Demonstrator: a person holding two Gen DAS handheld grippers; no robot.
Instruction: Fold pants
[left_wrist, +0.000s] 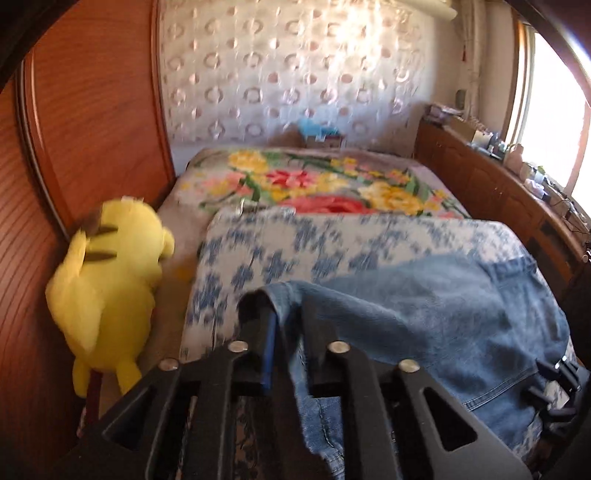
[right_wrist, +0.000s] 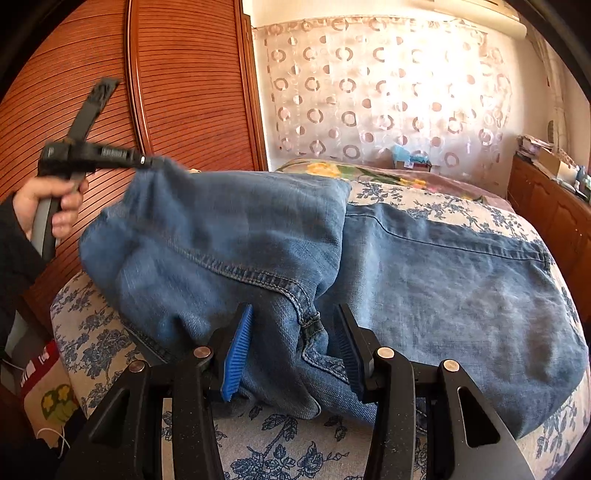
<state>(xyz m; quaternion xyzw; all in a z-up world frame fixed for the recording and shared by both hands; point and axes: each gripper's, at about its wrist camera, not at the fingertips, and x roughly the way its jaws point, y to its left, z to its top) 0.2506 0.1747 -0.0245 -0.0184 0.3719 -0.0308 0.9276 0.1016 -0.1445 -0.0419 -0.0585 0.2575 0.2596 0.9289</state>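
The jeans (right_wrist: 424, 258) lie on the bed (right_wrist: 280, 443); the left claw (left_wrist: 284, 317) pinches one leg end and lifts it, probably to fold it over; the right claw (right_wrist: 291, 350) stands open around the fabric near the front edge, gripping nothing.

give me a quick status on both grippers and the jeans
Left gripper shut on jeans, lifting one end. Right gripper open, fingers either side of a denim fold on the bed. Yellow plush off to the side, not obstructing.
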